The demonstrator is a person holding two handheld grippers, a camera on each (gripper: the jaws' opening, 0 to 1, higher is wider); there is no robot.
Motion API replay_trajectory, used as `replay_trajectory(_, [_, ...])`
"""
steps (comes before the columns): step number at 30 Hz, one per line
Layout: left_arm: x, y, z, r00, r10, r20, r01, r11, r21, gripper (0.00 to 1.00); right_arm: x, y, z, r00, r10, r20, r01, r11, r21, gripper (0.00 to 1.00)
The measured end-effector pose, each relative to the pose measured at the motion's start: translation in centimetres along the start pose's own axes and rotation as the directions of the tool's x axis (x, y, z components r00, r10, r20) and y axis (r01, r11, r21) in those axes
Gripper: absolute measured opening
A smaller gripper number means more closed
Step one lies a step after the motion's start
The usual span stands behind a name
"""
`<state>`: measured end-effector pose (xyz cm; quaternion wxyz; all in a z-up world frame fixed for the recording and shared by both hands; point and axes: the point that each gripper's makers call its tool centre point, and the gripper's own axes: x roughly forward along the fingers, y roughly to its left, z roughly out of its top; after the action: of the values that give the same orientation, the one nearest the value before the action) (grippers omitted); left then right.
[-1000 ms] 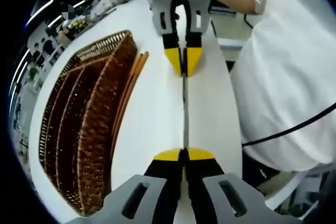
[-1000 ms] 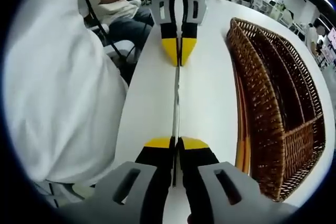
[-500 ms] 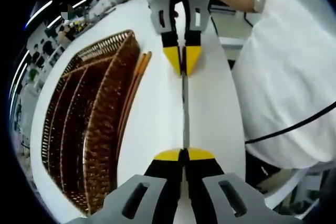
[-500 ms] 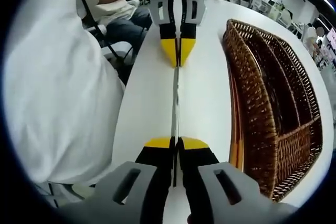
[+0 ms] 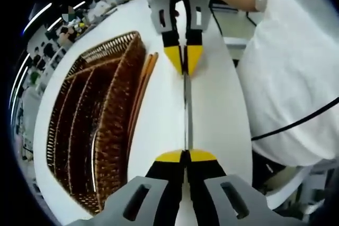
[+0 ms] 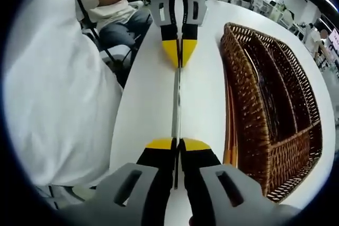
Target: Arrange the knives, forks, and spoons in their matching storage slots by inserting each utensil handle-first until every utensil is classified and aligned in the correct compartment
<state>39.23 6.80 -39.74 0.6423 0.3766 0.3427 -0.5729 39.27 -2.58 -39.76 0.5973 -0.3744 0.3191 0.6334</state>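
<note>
Both my left gripper point(image 5: 185, 154) and right gripper point(image 6: 177, 144) clamp jaws on one utensil point(image 5: 187, 110) over the worktop point(image 5: 214, 115); next, probably feeding it handle-first into the wicker tray point(image 5: 100, 125).

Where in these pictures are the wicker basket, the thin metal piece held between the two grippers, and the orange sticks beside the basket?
wicker basket point(image 6: 265, 146): right gripper view, near side wall.
metal utensil point(image 5: 186, 109): left gripper view, mid-shaft.
orange sticks point(image 5: 144, 80): left gripper view, middle of their length.

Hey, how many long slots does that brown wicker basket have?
3 long slots run side by side along the brown wicker basket, with a short cross section at one end. Its far side may hide more.
</note>
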Motion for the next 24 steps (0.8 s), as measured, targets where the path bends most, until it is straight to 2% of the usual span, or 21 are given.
replay_trajectory(24, [-2.3, 2.2, -0.4, 1.0, 0.023, -0.001, -0.023, 1.0, 0.019, 0.01, -0.7, -2.0, 2.2, 1.0, -0.016, 0.01, 0.016, 1.0, -0.005, 0.03])
